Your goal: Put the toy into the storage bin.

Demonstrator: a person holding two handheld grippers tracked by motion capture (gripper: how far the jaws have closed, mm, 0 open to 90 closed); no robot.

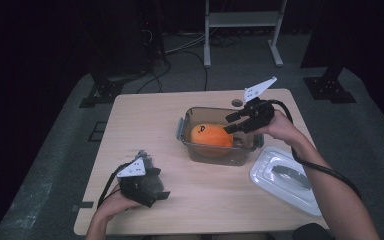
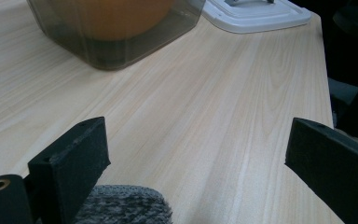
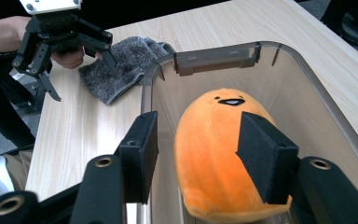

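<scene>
While the right gripper (image 3: 193, 156) hung with jaws half spread and clear of the plush (image 3: 223, 154), the toy lay just below in the box (image 1: 187, 131), long axis along it. Well apart, the left gripper (image 2: 196, 163) gaped empty over a cloth (image 3: 121, 70).

This looks like a lab recording space. Black curtains (image 1: 40, 45) surround the wooden surface (image 1: 145, 125). Beyond that surface, cables (image 1: 180, 47) trail over grey carpet near a white metal frame (image 1: 242, 30).

Container (image 1: 215, 150) walls block sideways reach to plush toy (image 1: 211, 135); open top free; lid (image 1: 285, 181) aside.
</scene>
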